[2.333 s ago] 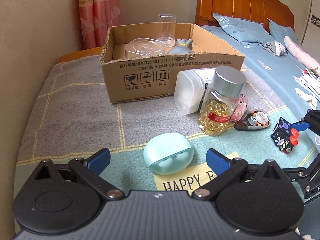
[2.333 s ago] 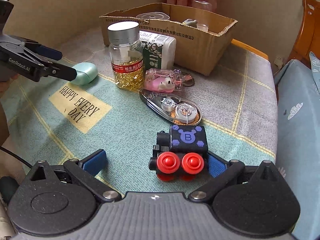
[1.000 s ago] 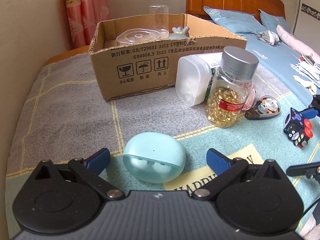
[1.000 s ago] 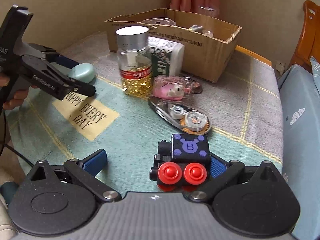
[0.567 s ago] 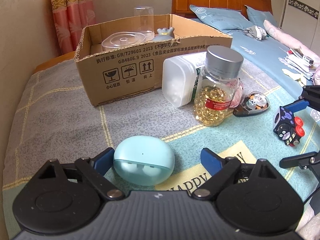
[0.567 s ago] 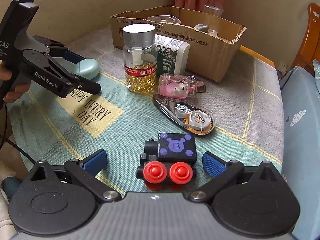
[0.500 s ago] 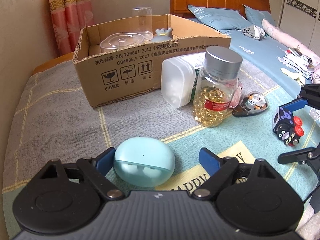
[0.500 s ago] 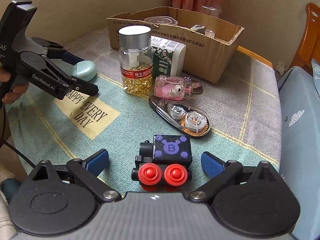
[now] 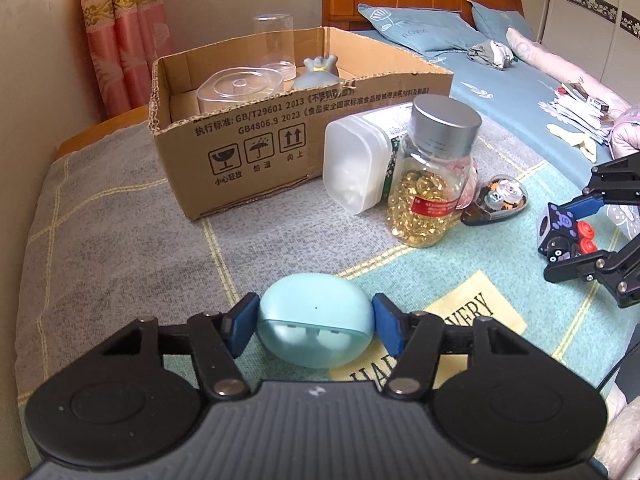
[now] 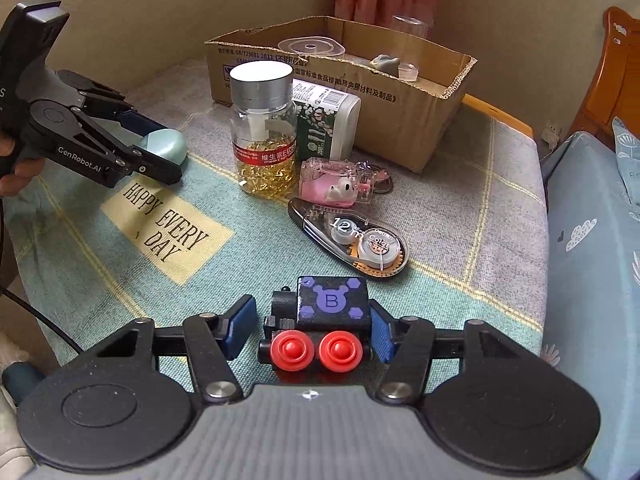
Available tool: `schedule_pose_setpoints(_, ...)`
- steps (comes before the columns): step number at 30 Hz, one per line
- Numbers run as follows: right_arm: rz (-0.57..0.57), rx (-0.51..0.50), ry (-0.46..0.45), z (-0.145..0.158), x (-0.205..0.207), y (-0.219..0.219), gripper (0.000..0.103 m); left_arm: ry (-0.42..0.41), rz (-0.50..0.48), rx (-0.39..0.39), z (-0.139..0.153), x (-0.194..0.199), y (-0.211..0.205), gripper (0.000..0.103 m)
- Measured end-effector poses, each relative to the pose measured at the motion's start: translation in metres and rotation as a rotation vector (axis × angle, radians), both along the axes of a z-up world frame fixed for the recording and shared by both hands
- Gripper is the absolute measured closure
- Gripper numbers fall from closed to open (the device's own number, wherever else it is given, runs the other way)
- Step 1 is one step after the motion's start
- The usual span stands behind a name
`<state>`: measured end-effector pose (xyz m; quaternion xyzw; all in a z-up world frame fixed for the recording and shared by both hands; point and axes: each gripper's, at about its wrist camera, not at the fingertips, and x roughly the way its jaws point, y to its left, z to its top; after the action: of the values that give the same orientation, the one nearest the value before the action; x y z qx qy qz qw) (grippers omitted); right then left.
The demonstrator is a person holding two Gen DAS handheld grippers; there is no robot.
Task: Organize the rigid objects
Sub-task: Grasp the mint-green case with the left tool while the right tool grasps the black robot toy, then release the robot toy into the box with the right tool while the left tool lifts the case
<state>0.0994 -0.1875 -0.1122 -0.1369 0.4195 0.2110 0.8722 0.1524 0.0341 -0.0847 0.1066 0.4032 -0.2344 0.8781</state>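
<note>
My left gripper (image 9: 314, 326) is shut on a pale blue earbud case (image 9: 314, 330) that rests on the cloth; both blue pads touch its sides. It also shows in the right wrist view (image 10: 166, 145). My right gripper (image 10: 312, 326) has closed in around a black toy train (image 10: 320, 328) with a purple block and red buttons. The right pad touches the toy; a small gap remains at the left pad. The toy shows in the left wrist view (image 9: 562, 232). A cardboard box (image 9: 280, 136) stands at the back.
A capsule bottle (image 9: 432, 172), a white lying bottle (image 9: 360, 160), a pink clear case (image 10: 336, 182) and a correction tape (image 10: 356, 240) lie between the box and the grippers. The box holds a clear lid (image 9: 236, 88), a clear cup (image 9: 274, 48) and a grey figure (image 9: 318, 72).
Both grippers have closed inward. The left one has gone from open around the earbud case to gripping it. The right one's jaws have narrowed onto the toy train.
</note>
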Motion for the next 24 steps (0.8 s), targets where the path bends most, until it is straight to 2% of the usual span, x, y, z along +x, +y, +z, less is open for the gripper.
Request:
schedule_pose_setpoints(10,0.010,-0.017,0.012,0.008,0.002,0.000,0.047,0.007,0.011,0.017,0.015,-0.002,0.001,0.043)
schedule_pose_setpoints(19,0.033,-0.017,-0.025,0.030,0.007,-0.003,0.047,-0.022,0.003,0.022,0.035,-0.007,-0.002,0.043)
schedule_pose_setpoints(24,0.051,-0.008,-0.067,0.053,0.023,-0.007,0.047,-0.035,0.009,0.019,0.049,-0.004,-0.002,0.043)
